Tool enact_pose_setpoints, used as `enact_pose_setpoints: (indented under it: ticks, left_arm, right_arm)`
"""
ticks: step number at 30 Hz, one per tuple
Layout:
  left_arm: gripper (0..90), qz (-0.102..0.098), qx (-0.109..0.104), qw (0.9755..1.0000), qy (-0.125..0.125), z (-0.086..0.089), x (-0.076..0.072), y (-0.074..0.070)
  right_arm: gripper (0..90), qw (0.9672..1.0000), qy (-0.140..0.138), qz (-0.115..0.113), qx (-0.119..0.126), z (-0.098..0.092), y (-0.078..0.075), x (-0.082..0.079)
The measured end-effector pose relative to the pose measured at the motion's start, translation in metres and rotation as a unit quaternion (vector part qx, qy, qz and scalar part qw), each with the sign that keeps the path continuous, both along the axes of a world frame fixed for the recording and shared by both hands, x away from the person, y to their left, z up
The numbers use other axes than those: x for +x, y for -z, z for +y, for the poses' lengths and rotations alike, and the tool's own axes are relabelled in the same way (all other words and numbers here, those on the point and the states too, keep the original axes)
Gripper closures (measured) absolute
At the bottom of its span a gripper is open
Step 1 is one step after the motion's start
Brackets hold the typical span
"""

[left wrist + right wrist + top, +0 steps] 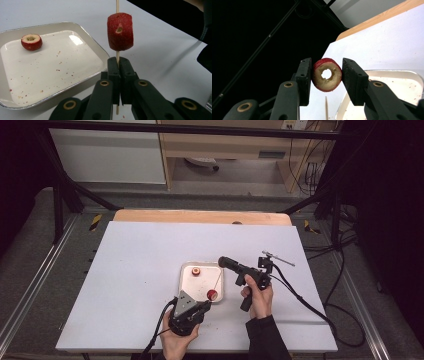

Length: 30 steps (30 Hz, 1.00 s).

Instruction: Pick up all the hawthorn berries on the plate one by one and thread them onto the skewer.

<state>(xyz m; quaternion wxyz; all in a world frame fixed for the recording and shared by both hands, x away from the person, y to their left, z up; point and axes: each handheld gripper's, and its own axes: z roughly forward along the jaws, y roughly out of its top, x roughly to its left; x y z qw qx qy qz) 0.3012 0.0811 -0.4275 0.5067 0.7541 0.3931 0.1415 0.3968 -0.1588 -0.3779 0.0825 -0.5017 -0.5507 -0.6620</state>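
Right tool (pixel 326 77) around unlabelled cored fruit (pixel 327 74)

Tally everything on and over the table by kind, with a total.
Red cored fruit pieces: 3 (one on the tray, one threaded on the skewer, one in the right claw)
Thin wooden skewer: 1
White rectangular tray: 1
Claws: 2 (left, right)
Total: 7

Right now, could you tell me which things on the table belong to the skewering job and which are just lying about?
In the job:
left gripper, shut on the wooden skewer
cored red fruit piece threaded on it
cored fruit ring in the right gripper
white tray with one more fruit piece

Lying about:
metal rod at the table's right
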Motion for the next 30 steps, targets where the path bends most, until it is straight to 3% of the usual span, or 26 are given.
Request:
enact_pose_setpoints:
  ticks: [8, 13, 18, 30]
  left_arm:
    - [88.3, 0.006, -0.001, 1.0, -0.001, 0.0032, 0.001, -0.0017]
    - [88.4, 0.016, 0.003, 0.9999, 0.004, 0.0032, 0.0026, -0.0014]
    - [88.3, 0.03, 0.007, 0.9995, 0.008, 0.0032, 0.0053, -0.0023]
    - [88.4, 0.049, 0.009, 0.9986, 0.016, 0.0007, 0.0086, -0.0028]
  right_arm:
    - [60.9, 0.9988, -0.002, -0.03, -0.039, -0.0006, 0.0031, 0.0012]
    - [60.9, 0.9964, -0.006, -0.052, -0.067, -0.0012, 0.0047, 0.0019]
    - [60.9, 0.9901, -0.008, -0.087, -0.11, -0.0031, 0.0053, 0.0013]
    - [60.9, 0.9747, -0.015, -0.141, -0.173, 0.002, 0.0027, -0.0022]
